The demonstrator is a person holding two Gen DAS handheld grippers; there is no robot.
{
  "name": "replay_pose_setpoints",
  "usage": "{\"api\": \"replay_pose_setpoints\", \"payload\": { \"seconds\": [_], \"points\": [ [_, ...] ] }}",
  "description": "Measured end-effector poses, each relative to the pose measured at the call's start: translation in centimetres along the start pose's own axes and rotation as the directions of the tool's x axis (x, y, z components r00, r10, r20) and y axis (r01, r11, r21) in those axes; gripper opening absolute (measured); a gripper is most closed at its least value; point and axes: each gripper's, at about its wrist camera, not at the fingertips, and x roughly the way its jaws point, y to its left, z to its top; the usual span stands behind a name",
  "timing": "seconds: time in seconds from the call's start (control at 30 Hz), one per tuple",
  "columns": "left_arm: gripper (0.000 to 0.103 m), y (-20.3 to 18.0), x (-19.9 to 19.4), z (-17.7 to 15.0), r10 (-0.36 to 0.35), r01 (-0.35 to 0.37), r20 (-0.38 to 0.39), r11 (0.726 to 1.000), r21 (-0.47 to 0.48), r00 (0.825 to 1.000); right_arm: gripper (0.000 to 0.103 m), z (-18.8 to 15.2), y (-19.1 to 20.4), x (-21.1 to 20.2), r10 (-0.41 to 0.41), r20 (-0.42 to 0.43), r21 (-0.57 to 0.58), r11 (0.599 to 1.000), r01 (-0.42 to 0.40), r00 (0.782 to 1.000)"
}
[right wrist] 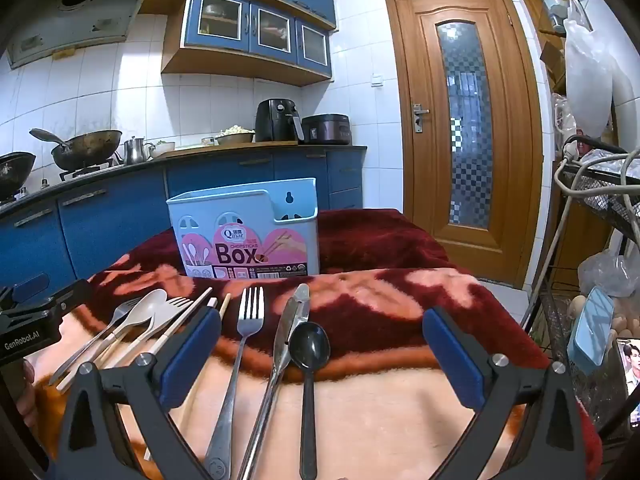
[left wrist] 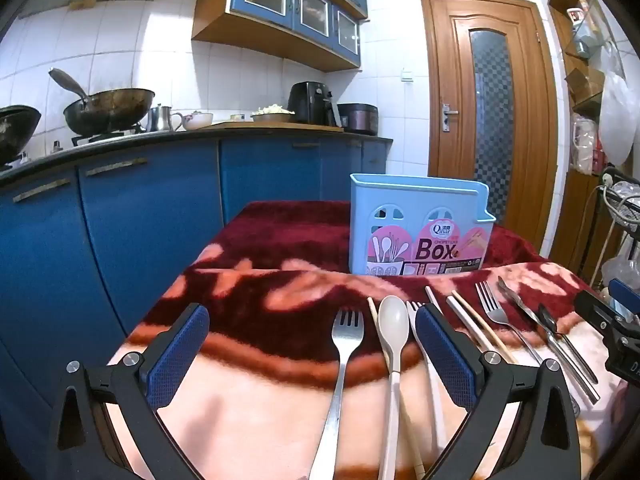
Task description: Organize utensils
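Observation:
A light blue chopstick box (left wrist: 420, 228) (right wrist: 246, 232) stands upright at the back of the blanket-covered table (left wrist: 256, 400). Before it lies a row of utensils. In the left wrist view a metal fork (left wrist: 342, 364) and a beige spoon (left wrist: 393, 344) lie between the wide-apart fingers of my left gripper (left wrist: 312, 344), which is open and holds nothing. To its right lie chopsticks (left wrist: 478, 324), another fork (left wrist: 504, 320) and a knife (left wrist: 532, 316). My right gripper (right wrist: 322, 350) is open above a fork (right wrist: 240, 352), a knife (right wrist: 286, 340) and a black spoon (right wrist: 309, 364).
Blue kitchen cabinets (left wrist: 132, 216) with woks (left wrist: 108, 110) on a stove run along the left. A wooden door (right wrist: 464, 120) is behind on the right. A wire rack (right wrist: 592, 208) with bags and cables crowds the table's right side. A phone (right wrist: 630, 376) leans there.

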Motion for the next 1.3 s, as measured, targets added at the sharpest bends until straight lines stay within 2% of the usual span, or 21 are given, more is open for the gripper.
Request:
{"api": "replay_pose_setpoints", "payload": {
  "seconds": [1.3],
  "points": [
    [0.102,-0.01,-0.04,-0.01,0.003,-0.003,0.009,1.0,0.006,1.0,0.103,0.02,-0.01,-0.13,0.0,0.005,0.004,1.0,0.0,1.0]
  ]
}}
